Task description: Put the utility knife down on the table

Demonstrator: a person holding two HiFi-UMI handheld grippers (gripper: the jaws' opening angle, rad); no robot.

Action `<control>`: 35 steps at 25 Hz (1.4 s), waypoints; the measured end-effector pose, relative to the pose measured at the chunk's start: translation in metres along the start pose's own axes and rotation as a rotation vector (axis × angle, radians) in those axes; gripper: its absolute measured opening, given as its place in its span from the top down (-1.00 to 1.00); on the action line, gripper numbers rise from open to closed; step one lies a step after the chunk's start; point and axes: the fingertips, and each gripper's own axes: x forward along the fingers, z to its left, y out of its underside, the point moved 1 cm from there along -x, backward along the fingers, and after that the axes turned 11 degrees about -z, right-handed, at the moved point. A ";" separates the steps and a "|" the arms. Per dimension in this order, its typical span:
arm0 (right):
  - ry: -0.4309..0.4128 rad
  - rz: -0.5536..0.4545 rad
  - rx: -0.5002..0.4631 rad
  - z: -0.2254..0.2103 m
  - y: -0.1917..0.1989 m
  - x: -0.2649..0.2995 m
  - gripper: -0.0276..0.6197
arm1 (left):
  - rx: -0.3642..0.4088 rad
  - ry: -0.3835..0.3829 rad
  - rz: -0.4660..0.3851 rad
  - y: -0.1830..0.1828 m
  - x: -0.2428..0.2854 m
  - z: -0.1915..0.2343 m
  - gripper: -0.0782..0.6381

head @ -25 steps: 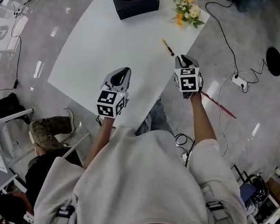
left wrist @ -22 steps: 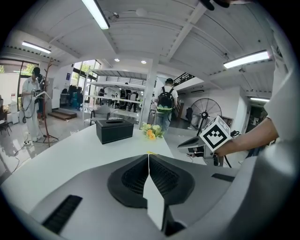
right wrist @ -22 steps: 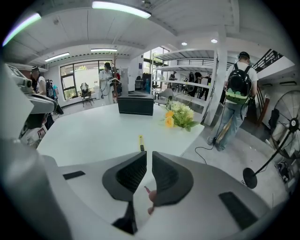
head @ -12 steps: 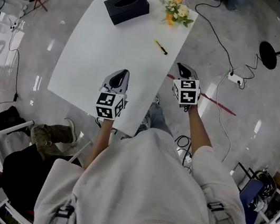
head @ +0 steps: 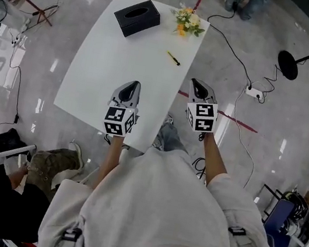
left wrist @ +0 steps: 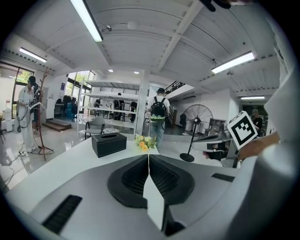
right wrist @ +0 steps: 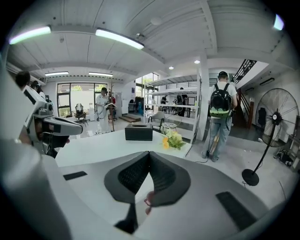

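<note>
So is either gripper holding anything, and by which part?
Nothing is held. The left gripper and right gripper are both shut, empty; the slim yellow-and-black utility knife lies on the white table, apart from both.

Right hand-held gripper [head: 196, 82] (now closed) apparently drew back from utility knife [head: 173, 58].

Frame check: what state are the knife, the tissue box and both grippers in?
utility knife: lying flat on the table, held by nothing.
tissue box: upright, slot facing up.
left gripper: shut, empty.
right gripper: shut, empty.
</note>
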 end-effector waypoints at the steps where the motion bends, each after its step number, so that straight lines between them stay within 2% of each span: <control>1: 0.008 -0.012 0.006 0.000 -0.003 -0.004 0.82 | 0.004 0.002 -0.007 -0.003 -0.002 -0.001 0.72; 14: 0.061 -0.122 0.006 0.010 -0.035 -0.056 0.82 | 0.041 0.021 -0.094 -0.032 -0.024 -0.018 0.72; 35: 0.077 -0.144 -0.012 0.026 -0.041 -0.079 0.82 | 0.050 0.031 -0.133 -0.041 -0.047 -0.020 0.72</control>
